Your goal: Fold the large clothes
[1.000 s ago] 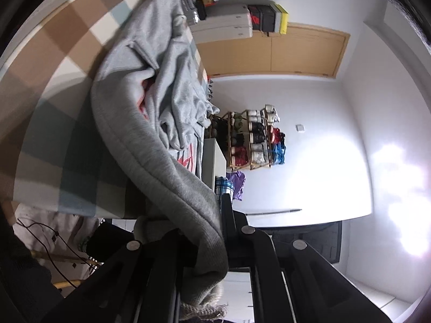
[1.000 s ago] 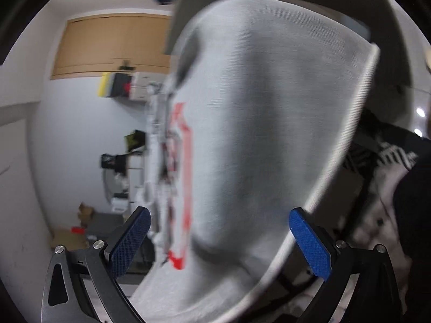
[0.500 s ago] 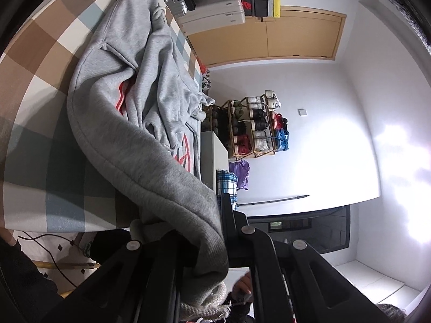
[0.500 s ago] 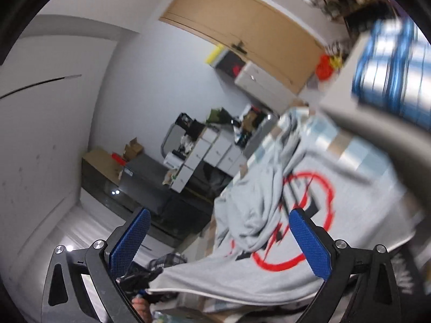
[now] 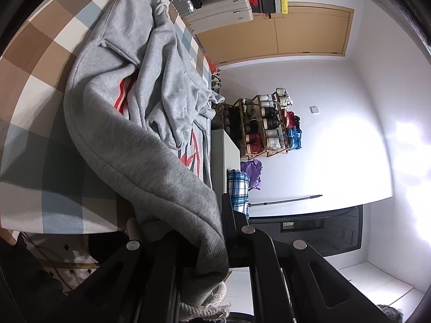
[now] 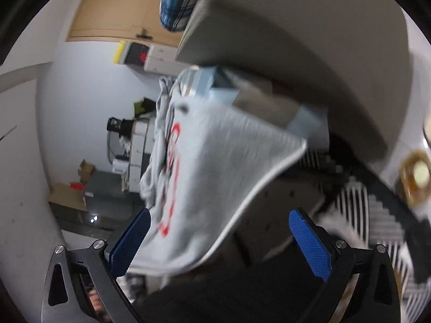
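Observation:
A large grey hoodie (image 5: 140, 123) with red print lies crumpled on a checked brown, white and blue cloth (image 5: 40, 62). My left gripper (image 5: 207, 245) is shut on the hoodie's thick hem, with a drawstring (image 5: 204, 306) hanging below the jaws. In the right wrist view the hoodie's lower edge (image 6: 215, 177) hangs off the table edge, blurred. My right gripper (image 6: 219, 238) is open with blue pads (image 6: 309, 242); the cloth lies between and beyond them, and I cannot tell if it touches them.
A shoe rack (image 5: 266, 126) stands against the white wall. Suitcases and boxes (image 5: 223, 10) sit beyond the table. A grey cabinet (image 5: 226, 161) with plaid fabric (image 5: 238, 188) stands beside the table. A patterned rug (image 6: 377, 215) lies on the floor.
My right gripper has swung quickly, from a wide view of the hoodie back down close to its hanging edge. My left gripper keeps its hold and has shifted only slightly.

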`<act>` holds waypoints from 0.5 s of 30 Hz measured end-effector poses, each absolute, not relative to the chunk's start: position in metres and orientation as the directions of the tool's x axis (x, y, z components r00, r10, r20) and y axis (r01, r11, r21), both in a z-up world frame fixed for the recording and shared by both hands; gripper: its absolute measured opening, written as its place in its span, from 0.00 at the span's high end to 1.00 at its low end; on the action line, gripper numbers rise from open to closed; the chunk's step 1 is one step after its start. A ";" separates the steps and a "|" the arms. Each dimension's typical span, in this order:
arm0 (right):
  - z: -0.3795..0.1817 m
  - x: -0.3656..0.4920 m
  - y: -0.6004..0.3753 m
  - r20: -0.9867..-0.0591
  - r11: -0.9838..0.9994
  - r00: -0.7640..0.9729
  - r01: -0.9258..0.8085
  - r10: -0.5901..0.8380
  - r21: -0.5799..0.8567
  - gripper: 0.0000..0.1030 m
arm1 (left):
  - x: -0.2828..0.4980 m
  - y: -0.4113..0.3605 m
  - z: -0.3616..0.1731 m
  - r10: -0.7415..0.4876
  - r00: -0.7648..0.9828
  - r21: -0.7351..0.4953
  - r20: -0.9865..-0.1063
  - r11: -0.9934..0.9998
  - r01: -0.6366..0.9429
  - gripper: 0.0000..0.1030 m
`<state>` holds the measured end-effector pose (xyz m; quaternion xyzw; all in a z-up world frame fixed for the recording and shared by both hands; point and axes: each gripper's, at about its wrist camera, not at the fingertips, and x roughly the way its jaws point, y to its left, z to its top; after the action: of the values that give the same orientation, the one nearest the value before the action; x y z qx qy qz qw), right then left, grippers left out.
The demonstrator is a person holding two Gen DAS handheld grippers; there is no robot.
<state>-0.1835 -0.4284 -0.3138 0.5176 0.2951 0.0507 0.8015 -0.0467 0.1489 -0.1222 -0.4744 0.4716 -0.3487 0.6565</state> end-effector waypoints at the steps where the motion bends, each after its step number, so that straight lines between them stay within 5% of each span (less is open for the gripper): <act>1: -0.312 -0.175 -0.429 -0.436 0.530 0.825 0.205 0.358 0.823 0.00 | -0.048 0.148 -0.121 -0.906 0.310 -0.951 -0.289 0.308 0.013 0.98; 10: -0.286 -0.129 -0.401 -0.627 0.905 0.736 0.046 0.256 0.423 0.00 | -0.048 0.151 -0.132 -0.901 0.315 -0.950 -0.298 0.313 -0.003 0.98; 15: -0.297 -0.109 -0.378 -0.718 0.974 0.664 -0.077 0.208 0.211 0.17 | -0.049 0.154 -0.136 -0.895 0.315 -0.945 -0.315 0.327 -0.013 0.98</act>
<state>-0.1085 -0.3777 -0.2969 0.0812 0.4021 0.0785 0.9086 -0.0485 0.1540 -0.1364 -0.4734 0.4798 -0.3351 0.6584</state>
